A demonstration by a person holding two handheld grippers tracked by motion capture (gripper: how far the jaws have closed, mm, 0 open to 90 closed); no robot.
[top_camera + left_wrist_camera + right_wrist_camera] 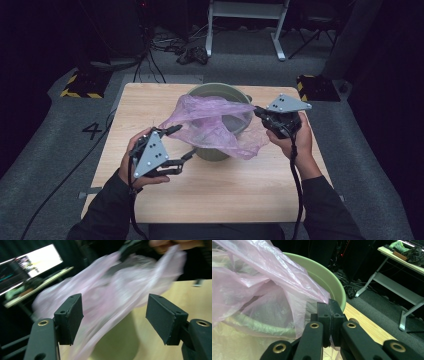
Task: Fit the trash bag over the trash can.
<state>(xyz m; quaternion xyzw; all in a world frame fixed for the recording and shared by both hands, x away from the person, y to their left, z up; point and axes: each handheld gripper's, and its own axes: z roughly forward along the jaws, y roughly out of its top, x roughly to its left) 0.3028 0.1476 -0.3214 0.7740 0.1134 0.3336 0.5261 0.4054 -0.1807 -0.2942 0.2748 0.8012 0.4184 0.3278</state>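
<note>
Thing: pink plastic bag (215, 125) draped over green bucket (212, 152), table centre | left gripper (181, 144) at 8 o'clock, jaws apart, empty | right gripper (329, 312) at 3 o'clock, clamped on bag edge | handling: light, limp, slippery; likely best pinched at rim.

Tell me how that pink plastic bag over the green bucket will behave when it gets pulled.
The pink bag is thin and see-through, draped in loose folds over the green bucket, so it will probably flop and stretch rather than hold shape. It looks very light and may billow. The right gripper pinches one edge; such smooth film could slip or tear if tugged hard.
</note>
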